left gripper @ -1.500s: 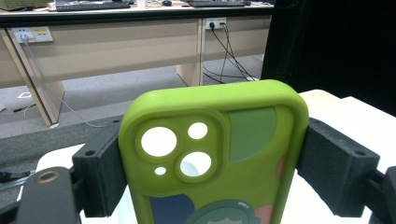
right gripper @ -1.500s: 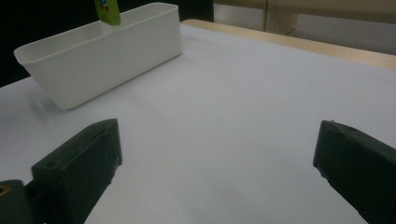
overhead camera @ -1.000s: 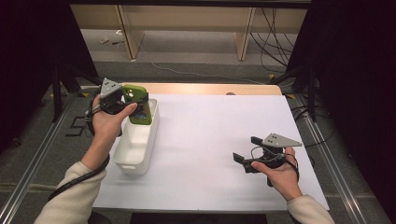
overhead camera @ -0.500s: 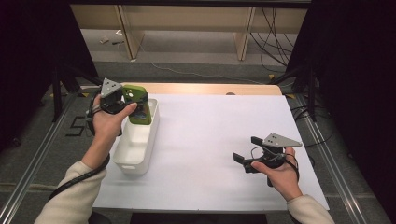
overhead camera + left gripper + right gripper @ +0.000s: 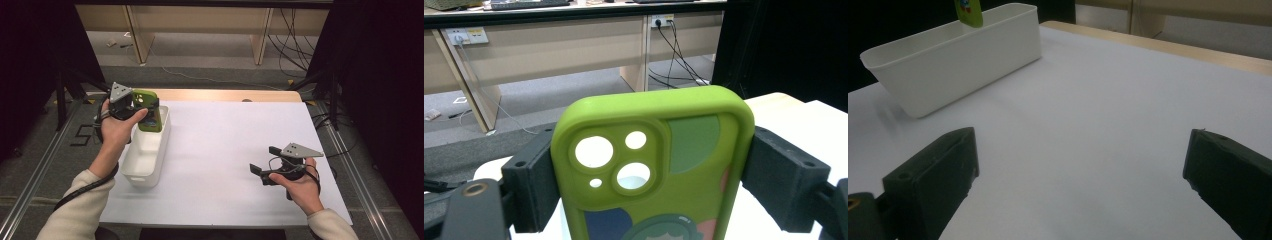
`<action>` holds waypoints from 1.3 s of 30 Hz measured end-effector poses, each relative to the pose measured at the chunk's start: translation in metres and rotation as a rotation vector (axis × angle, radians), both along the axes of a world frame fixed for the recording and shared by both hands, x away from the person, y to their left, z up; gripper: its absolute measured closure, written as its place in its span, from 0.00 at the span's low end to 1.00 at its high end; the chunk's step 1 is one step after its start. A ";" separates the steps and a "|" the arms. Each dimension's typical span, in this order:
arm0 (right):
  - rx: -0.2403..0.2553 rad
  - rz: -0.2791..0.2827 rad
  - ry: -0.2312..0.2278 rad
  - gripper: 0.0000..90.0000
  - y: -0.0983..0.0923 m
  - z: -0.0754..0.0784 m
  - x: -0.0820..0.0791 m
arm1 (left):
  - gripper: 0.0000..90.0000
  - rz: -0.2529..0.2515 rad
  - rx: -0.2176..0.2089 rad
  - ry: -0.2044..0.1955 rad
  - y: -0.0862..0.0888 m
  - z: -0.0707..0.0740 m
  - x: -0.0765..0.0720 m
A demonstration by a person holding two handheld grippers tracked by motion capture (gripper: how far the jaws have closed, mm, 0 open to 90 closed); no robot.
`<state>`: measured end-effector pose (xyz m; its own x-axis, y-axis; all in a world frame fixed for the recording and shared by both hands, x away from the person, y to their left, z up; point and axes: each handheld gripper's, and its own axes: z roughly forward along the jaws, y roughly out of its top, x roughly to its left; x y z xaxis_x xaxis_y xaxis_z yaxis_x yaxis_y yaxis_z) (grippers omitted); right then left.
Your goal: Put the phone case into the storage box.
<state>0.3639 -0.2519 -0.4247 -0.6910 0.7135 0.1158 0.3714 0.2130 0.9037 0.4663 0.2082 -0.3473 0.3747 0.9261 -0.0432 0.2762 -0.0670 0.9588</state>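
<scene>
A lime-green phone case (image 5: 659,165) with round camera holes and a cartoon print stands between the two black jaws of my left gripper (image 5: 651,185), which is shut on its long sides. In the high view the left gripper (image 5: 145,111) holds the case (image 5: 150,112) over the far end of a white rectangular bin (image 5: 142,172) at the left of the table. My right gripper (image 5: 265,162) rests low over the white table (image 5: 225,145) at the right, open, with nothing between its jaws. The right gripper view (image 5: 1078,185) looks across the table at the bin (image 5: 948,55) and the case's lower end (image 5: 968,12).
The white sheet covers most of the table, with a wooden strip (image 5: 225,95) along its far edge. Metal rails run along both sides. Beyond the table are a grey floor, desk legs and loose cables (image 5: 290,30).
</scene>
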 end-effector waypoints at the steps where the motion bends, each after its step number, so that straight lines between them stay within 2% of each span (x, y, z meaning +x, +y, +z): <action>1: 0.001 0.001 0.001 0.03 0.000 0.000 0.000 | 0.18 -0.001 0.002 0.001 0.000 0.000 0.000; 39: 0.005 0.006 0.002 0.03 0.000 0.000 0.000 | 0.18 0.014 0.000 0.004 0.000 -0.001 0.014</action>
